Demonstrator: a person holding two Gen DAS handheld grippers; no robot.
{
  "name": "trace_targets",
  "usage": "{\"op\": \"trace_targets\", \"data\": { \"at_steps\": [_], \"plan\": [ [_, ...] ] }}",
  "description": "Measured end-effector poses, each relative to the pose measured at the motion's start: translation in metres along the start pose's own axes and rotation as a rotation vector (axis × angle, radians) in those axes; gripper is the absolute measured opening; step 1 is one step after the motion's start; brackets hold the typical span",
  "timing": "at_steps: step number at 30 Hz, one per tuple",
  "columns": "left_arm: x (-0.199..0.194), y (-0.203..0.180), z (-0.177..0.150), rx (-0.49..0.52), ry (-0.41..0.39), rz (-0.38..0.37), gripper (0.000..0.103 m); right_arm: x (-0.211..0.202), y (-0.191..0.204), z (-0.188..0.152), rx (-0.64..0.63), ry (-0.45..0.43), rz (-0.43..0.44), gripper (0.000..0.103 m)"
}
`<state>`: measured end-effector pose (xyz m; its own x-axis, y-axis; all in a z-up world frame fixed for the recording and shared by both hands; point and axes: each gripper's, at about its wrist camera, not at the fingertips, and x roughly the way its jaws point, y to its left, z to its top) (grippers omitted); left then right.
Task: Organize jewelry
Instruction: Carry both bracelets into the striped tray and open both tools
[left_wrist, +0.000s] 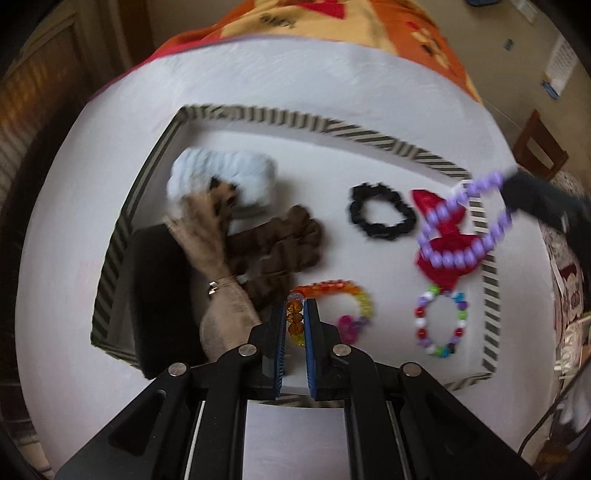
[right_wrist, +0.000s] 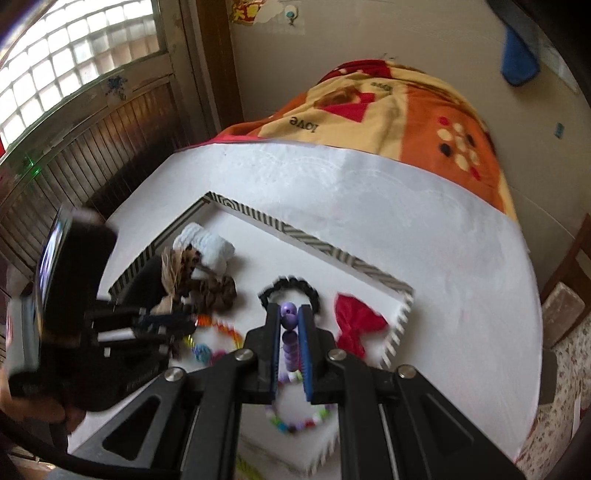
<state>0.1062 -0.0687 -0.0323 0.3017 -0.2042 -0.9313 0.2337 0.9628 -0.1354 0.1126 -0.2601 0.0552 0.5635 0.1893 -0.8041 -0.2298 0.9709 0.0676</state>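
We are putting jewelry into the striped tray (left_wrist: 436, 157) on the white table (left_wrist: 332, 85). Our left claw (left_wrist: 295, 314) is clamped on the orange bead bracelet (left_wrist: 334, 291), which hangs low over the tray floor near the brown scrunchie (left_wrist: 284, 240). Our right claw (right_wrist: 289, 321) is pinched tight on the purple bead bracelet (left_wrist: 465, 218), held up over the red bow (right_wrist: 356, 321). Next, we think, each claw must come down to a bare spot and let go. The left view shows the whole purple loop hanging. The right view shows only a few purple beads, but it shows the hand (right_wrist: 33, 402) holding the left claw.
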Motion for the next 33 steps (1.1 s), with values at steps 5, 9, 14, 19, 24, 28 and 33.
{"op": "trace_targets", "data": {
  "at_steps": [5, 9, 14, 19, 24, 28, 33],
  "plan": [
    [0.007, 0.013, -0.002, -0.039, 0.013, -0.007, 0.001, 0.044, 0.009, 0.035, 0.005, 0.013, 0.063, 0.009],
    [0.009, 0.016, -0.001, -0.049, 0.014, -0.009, 0.001, 0.081, 0.010, 0.053, 0.025, 0.034, 0.109, 0.010],
    [0.012, 0.017, 0.000, -0.047, 0.015, 0.000, 0.001, 0.116, -0.001, 0.057, 0.055, 0.070, 0.089, 0.010],
    [0.014, 0.019, 0.000, -0.045, 0.014, 0.004, 0.001, 0.139, -0.016, 0.047, 0.080, 0.117, 0.044, 0.010],
    [0.018, 0.015, 0.001, -0.047, 0.023, 0.009, 0.001, 0.155, -0.010, 0.040, 0.079, 0.137, 0.057, 0.010],
    [0.021, 0.012, 0.002, -0.049, 0.024, 0.013, 0.001, 0.162, -0.003, 0.039, 0.072, 0.148, 0.073, 0.010],
    [0.020, 0.006, 0.003, -0.043, 0.006, 0.027, 0.001, 0.150, -0.004, 0.039, 0.086, 0.139, 0.105, 0.041]
  ]
}}
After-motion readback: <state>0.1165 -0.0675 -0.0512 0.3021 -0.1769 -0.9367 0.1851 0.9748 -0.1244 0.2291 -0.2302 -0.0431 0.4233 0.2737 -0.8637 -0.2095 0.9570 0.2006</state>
